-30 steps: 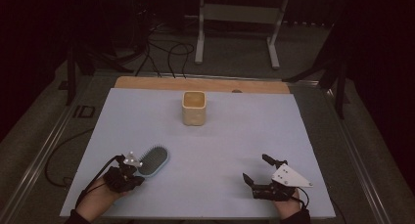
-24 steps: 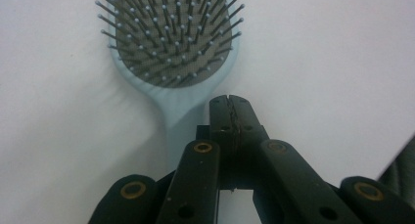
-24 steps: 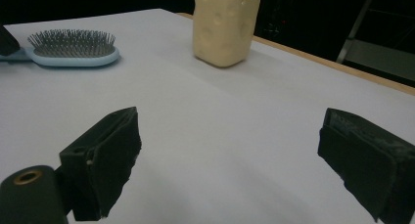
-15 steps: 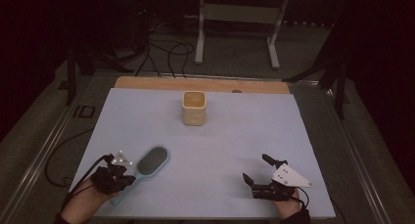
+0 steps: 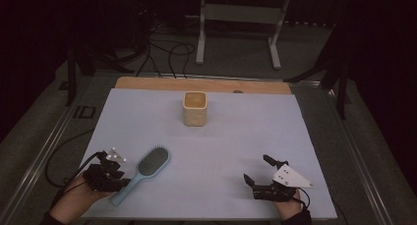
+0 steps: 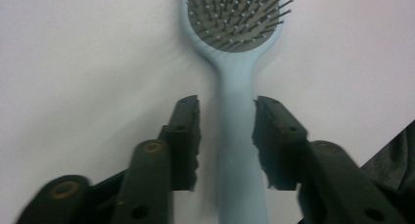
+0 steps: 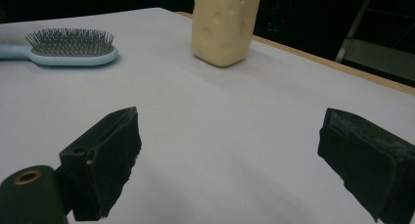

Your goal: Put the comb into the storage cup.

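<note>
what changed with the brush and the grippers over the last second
The left gripper drew back toward the table's near edge, and the hairbrush came with it. Its jaws have just been opening: in the left gripper view the fingers stand apart on either side of the handle, not pressing it, so the brush is let go. The right gripper, open, and the yellow cup stayed put.

The hairbrush [image 5: 147, 168] lies on the table [image 5: 236, 146], near left, the cup [image 5: 195, 108] behind it.
</note>
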Demonstrator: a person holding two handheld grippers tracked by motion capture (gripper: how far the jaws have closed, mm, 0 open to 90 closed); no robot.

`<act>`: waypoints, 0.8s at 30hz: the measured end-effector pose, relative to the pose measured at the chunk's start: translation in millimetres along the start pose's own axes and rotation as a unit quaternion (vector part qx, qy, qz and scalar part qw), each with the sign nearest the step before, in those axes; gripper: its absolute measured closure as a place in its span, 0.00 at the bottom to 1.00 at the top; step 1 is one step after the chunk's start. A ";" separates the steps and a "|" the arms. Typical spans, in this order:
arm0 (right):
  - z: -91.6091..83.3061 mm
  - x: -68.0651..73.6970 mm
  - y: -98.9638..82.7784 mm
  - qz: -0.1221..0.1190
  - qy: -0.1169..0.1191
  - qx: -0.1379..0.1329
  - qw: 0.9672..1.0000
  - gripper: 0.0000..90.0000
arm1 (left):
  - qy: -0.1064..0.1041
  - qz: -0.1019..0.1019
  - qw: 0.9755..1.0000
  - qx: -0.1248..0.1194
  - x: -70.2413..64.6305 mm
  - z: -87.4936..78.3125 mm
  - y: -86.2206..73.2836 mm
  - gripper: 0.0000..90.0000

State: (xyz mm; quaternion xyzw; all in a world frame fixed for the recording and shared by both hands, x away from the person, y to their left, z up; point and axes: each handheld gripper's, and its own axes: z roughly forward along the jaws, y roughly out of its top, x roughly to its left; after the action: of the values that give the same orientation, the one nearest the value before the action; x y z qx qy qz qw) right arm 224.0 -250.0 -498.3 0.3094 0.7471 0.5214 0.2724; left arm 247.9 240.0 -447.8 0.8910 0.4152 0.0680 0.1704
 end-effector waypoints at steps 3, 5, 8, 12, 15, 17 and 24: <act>0.4 -0.2 -0.2 -0.002 0.000 0.000 1.000 0.09 | 0.000 -0.007 1.000 0.007 0.9 4.4 5.3 0.55; 0.4 0.2 -0.2 -0.001 0.000 0.000 1.000 0.09 | 0.002 -0.009 1.000 0.014 0.5 7.5 7.0 0.44; 0.6 0.2 -0.3 -0.003 0.002 0.000 1.000 0.09 | 0.009 -0.010 0.999 0.029 -1.7 16.0 11.4 0.27; 0.8 0.7 -0.5 -0.002 0.001 0.002 1.000 0.09 | 0.007 -0.023 0.999 0.026 -1.2 20.3 14.8 0.15; 0.3 0.5 -0.2 -0.004 0.001 0.001 1.000 0.09 | 0.003 -0.032 0.999 0.029 -1.3 25.1 18.0 0.04; -0.1 0.5 -0.2 -0.003 0.001 0.001 1.000 0.09 | 0.003 -0.026 0.999 0.039 -3.8 29.2 19.8 0.01; 0.0 0.8 0.1 -0.003 0.001 0.000 1.000 0.09 | 0.008 -0.019 0.998 0.059 -7.8 42.1 24.3 0.03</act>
State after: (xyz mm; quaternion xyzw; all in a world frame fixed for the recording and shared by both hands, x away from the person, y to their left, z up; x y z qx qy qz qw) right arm 223.5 -249.4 -498.3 0.3062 0.7483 0.5211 0.2733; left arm 271.3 209.1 -478.1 0.8910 0.4366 0.0474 0.1150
